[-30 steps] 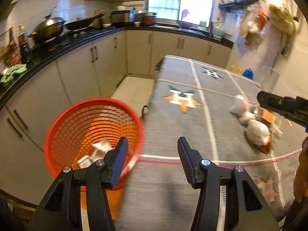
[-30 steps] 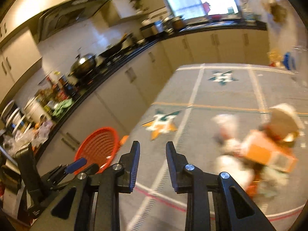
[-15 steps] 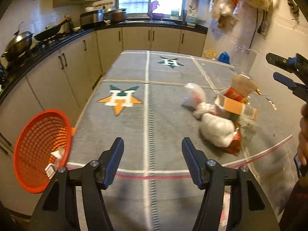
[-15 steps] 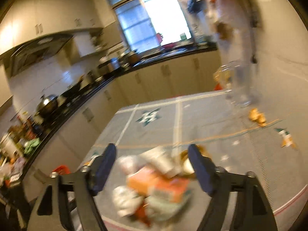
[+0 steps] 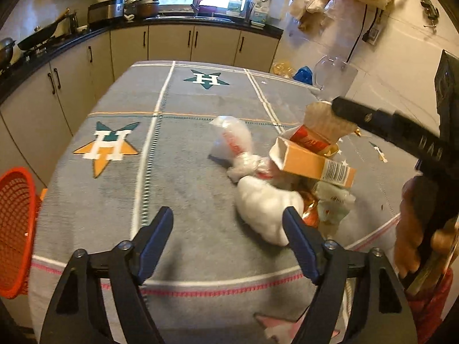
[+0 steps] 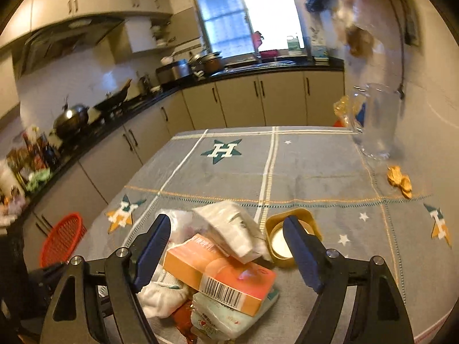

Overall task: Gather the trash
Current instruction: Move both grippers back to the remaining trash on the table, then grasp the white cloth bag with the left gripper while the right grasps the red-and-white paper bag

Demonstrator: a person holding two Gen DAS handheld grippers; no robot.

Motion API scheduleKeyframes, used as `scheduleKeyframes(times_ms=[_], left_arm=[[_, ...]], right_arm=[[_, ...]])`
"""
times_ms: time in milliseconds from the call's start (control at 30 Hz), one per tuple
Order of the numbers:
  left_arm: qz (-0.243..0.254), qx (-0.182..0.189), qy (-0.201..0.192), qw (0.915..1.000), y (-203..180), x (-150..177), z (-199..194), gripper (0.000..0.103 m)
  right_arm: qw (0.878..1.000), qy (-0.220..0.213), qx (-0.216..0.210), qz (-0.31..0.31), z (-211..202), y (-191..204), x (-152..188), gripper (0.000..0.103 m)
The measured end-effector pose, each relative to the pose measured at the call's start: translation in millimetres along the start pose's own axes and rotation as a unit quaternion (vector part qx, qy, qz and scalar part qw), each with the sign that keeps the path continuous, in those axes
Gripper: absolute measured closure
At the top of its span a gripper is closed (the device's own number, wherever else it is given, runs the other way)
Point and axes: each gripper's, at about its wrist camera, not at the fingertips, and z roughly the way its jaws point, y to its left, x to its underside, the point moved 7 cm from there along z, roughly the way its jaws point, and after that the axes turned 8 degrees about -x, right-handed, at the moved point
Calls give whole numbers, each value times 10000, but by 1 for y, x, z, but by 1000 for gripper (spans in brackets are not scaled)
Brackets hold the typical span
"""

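A pile of trash lies on the grey star-patterned tablecloth (image 5: 186, 177): an orange box (image 5: 312, 163) (image 6: 221, 272), a clear plastic bag (image 5: 232, 140), a white crumpled wad (image 5: 264, 203), a pale green tissue pack (image 6: 226, 318) and a gold cup (image 6: 287, 238). My left gripper (image 5: 228, 223) hovers over the cloth just left of the wad, its jaws opening with nothing between them. My right gripper (image 6: 226, 223) stands open above the pile; the box lies below, between its fingers, untouched. The red basket (image 5: 14, 229) (image 6: 61, 238) sits beyond the table's left edge.
A clear plastic jug (image 6: 378, 120) stands at the table's far right corner, with orange peel scraps (image 6: 400, 180) near it. A hand (image 5: 413, 229) holds the right tool at the right of the left wrist view. Counters and cabinets (image 5: 172, 43) ring the table.
The left wrist view swung from the red basket rightward to the trash pile. Both grippers' jaws spread wider. The right gripper came in over the pile.
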Motion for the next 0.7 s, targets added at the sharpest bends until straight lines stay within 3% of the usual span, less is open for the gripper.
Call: scheduleKeyframes(times_ms=[67, 167, 200, 367, 400, 433, 633, 700], left_arm=[[15, 23, 30, 10000, -5, -2, 5, 24], [103, 65, 68, 9999, -15, -3, 13, 24], [165, 55, 79, 9998, -19, -3, 15, 24], [338, 16, 26, 9994, -34, -2, 22, 25], [395, 24, 9, 9992, -37, -1, 22, 35], [435, 65, 39, 9990, -39, 0, 24, 54], [422, 115, 3, 9990, -43, 3, 20, 75], [394, 132, -25, 9991, -40, 5, 16, 76]], right_arm=[[9997, 81, 190, -94, 10, -2, 4, 25], [9992, 350, 206, -41, 27, -9, 13, 64], [9991, 396, 116, 41, 30, -11, 15, 69], [9997, 211, 120, 11, 22, -10, 15, 72], [9998, 138, 87, 62, 17, -11, 14, 72], [9999, 75, 36, 121, 13, -12, 13, 72], [9980, -439, -355, 283, -13, -6, 1, 73], [9968, -580, -499, 249, -21, 1, -3, 73]])
